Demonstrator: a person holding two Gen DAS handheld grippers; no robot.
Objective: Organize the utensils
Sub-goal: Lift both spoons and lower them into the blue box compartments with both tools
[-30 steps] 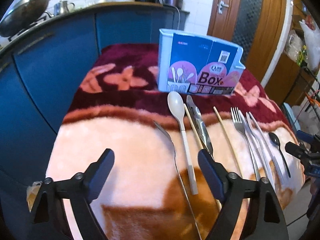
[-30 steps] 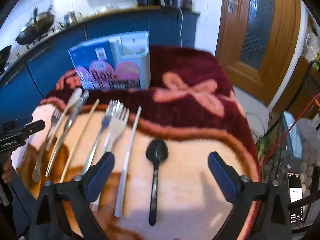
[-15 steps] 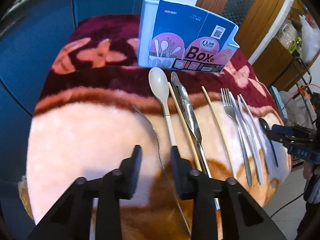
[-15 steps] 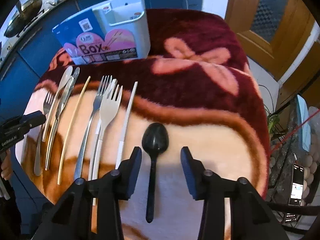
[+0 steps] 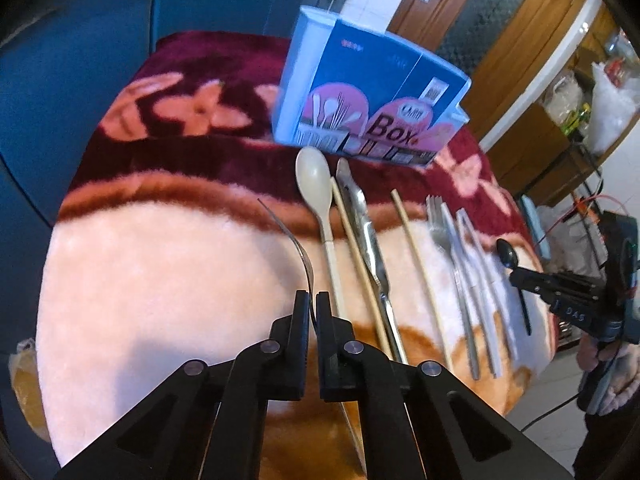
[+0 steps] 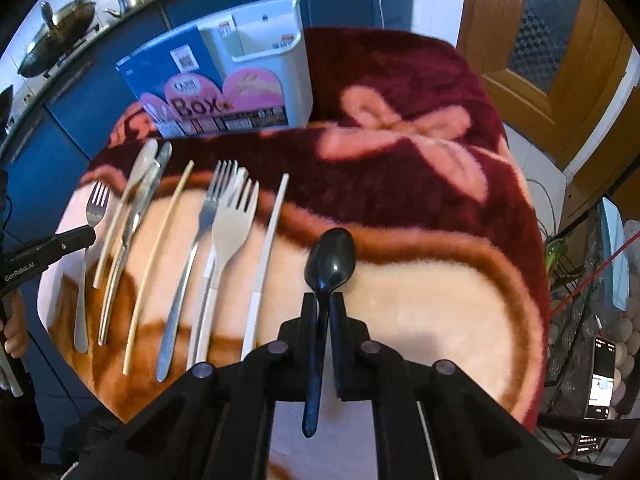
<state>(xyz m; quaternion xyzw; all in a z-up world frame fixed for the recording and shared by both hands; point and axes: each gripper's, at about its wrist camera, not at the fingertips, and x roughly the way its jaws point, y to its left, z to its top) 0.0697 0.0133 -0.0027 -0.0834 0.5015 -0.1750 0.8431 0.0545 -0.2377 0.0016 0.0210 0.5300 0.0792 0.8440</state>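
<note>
My left gripper point(image 5: 312, 298) is shut on the handle of a metal fork point(image 5: 294, 242), whose tines point away over the blanket; it also shows in the right wrist view point(image 6: 94, 216). My right gripper point(image 6: 323, 298) is shut on the handle of a black plastic spoon point(image 6: 331, 260), with its bowl just ahead of the fingertips. A white and blue utensil box point(image 5: 372, 96) stands upright at the back of the table, also in the right wrist view point(image 6: 224, 76). A row of utensils lies between the grippers.
On the pink and maroon blanket point(image 5: 160, 280) lie a cream spoon point(image 5: 316, 184), chopsticks point(image 5: 416, 256), a metal knife point(image 5: 368, 232), a metal fork point(image 6: 200, 232), a white plastic fork point(image 6: 234, 224) and a white stick point(image 6: 268, 248). Blue cabinets point(image 5: 80, 52) stand behind; a door point(image 6: 560, 40) is at right.
Both grippers have closed from open: the left onto the metal fork's handle, the right onto the black spoon's handle. Both moved down and forward towards the table.
</note>
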